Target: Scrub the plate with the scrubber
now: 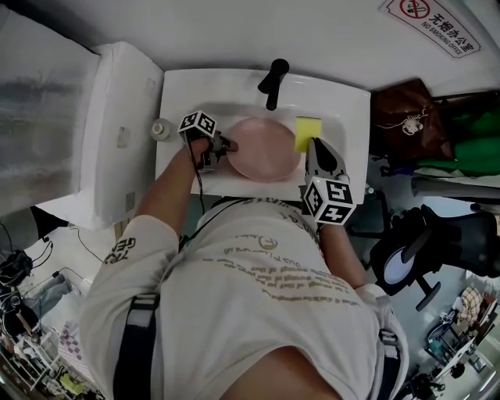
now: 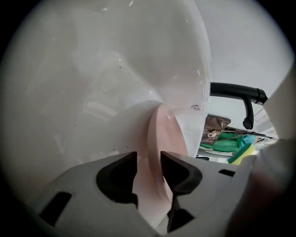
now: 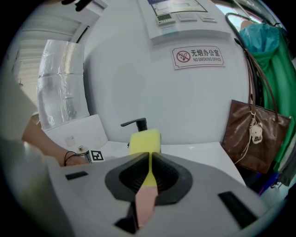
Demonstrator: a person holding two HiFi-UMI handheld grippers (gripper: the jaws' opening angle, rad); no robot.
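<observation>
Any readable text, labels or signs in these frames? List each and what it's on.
"无烟办公室 NO SMOKING OFFICE", beside a no-smoking symbol: on the wall sign.
Print on the wall panel at the top of the right gripper view: too small to read.
Lettering across the shirt: blurred, not readable.
The sleeve logo: not readable.

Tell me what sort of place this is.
Probably a washroom or pantry corner in an office: a white sink with a black faucet, and a no-smoking-office sign on the wall.

Glossy white sink [image 1: 205,87], smooth pink plate [image 1: 262,148], matt yellow scrubber [image 1: 307,131]
</observation>
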